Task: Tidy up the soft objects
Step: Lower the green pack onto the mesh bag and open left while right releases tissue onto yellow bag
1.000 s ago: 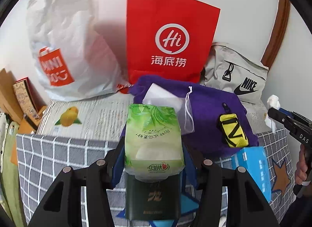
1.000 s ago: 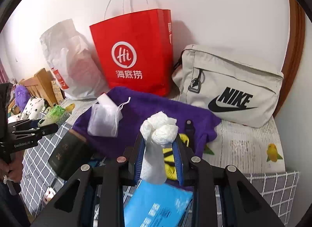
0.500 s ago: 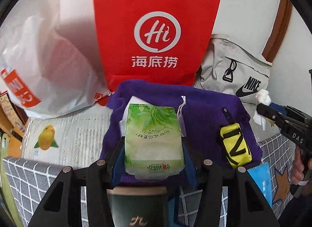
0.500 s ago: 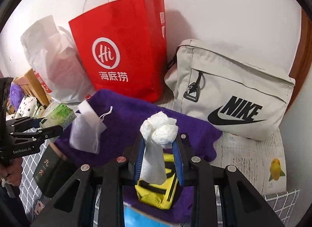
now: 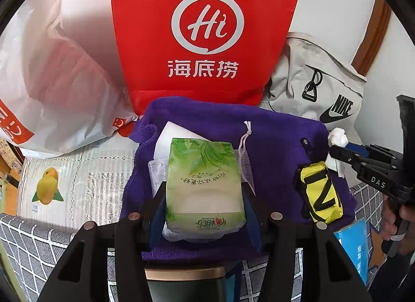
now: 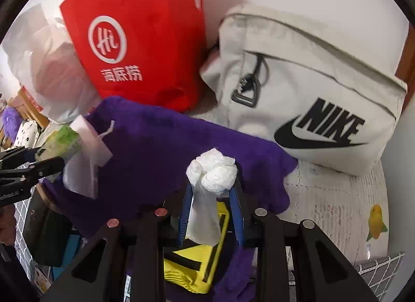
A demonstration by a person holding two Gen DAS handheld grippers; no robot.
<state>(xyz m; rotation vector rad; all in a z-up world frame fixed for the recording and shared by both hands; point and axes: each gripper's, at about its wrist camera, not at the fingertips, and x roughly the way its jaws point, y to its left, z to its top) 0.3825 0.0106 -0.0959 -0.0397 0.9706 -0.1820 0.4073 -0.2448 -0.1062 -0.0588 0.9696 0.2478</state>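
Green-wrapped and soft, the tissue pack (image 5: 205, 185) is sitting clamped between the blue pads of the left gripper (image 5: 205, 193), which is pointing steeply down over the purple towel (image 5: 275, 146). A white mesh pouch (image 5: 243, 161) is lying on the towel right behind the pack, at about 12 o'clock from it. At 3 o'clock in the left view, the right gripper (image 6: 211, 190) is reaching in, with a hand (image 5: 396, 219) wrapped around its handle at the frame's edge. Its fingers are pinching a crumpled white tissue wad (image 6: 212, 172), the loose tail hanging down between them. It too is tilting downward, over a yellow pouch (image 6: 197, 257) resting on the towel's near edge. Beyond the towel, a red bag (image 5: 205, 32) is standing at 12 o'clock against the wall, a grey Nike bag (image 6: 311, 99) leaning at 2 o'clock and a white plastic bag (image 5: 52, 81) slumping at 10 o'clock.
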